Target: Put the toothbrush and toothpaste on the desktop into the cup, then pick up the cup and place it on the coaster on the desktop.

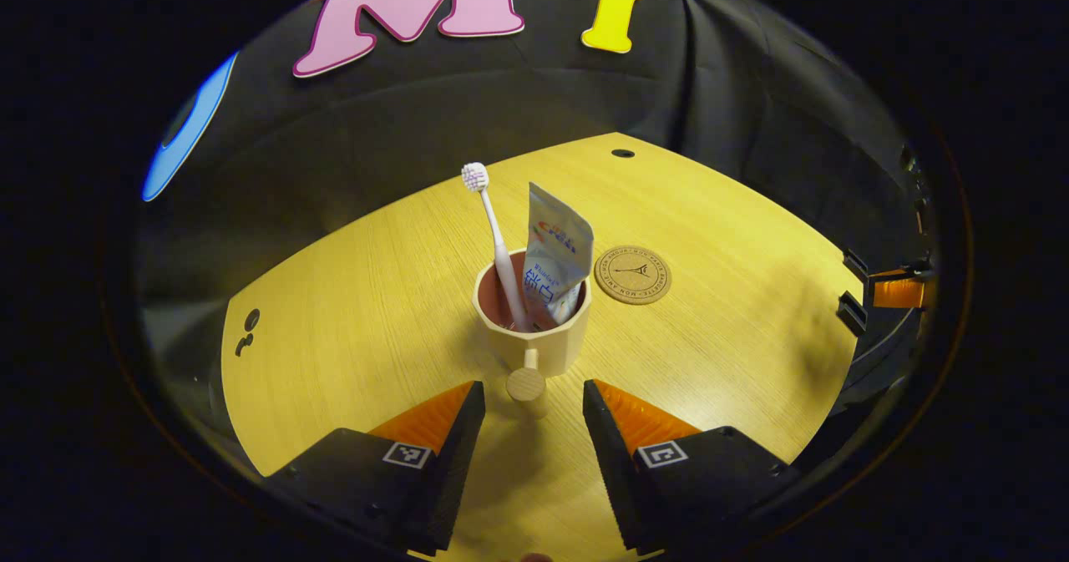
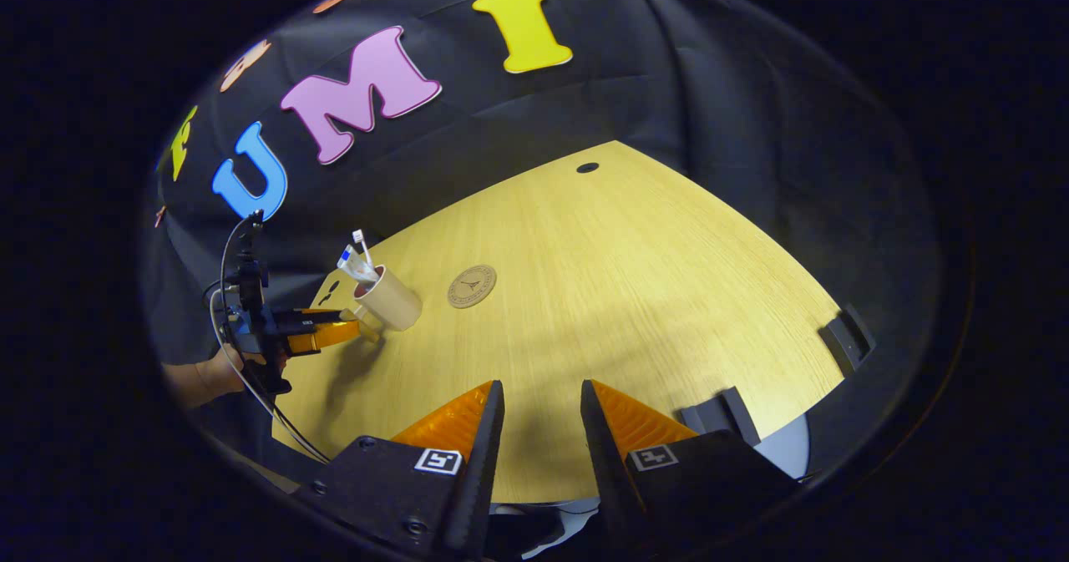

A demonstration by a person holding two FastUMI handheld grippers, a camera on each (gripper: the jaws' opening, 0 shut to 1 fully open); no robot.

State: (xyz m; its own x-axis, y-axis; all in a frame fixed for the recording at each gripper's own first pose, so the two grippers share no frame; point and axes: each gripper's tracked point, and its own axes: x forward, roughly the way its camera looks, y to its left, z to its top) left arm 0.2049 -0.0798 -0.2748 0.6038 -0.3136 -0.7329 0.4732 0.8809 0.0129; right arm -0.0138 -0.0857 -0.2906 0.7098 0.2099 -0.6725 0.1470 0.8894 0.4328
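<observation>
The toothbrush [image 1: 494, 240] and toothpaste [image 1: 555, 253] already stood in the cup [image 1: 534, 328], mid-table [image 1: 351, 295]. The coaster [image 1: 633, 274] lay bare at its 2 o'clock. Left tongs [image 1: 533, 416] gaped around the cup's knob handle [image 1: 526, 384], not yet gripping; right tongs [image 2: 539, 428] hung parted, empty. Lifting remained.

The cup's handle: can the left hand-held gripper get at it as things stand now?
Probably yes. The left hand-held gripper is open, its fingers either side of the cup's round handle, with nothing between them. The toothbrush and toothpaste stand inside.

The toothpaste [image 1: 557, 255] tube carries blurred printing, and the coaster [image 1: 633, 274] ring lettering is too small to read.
</observation>
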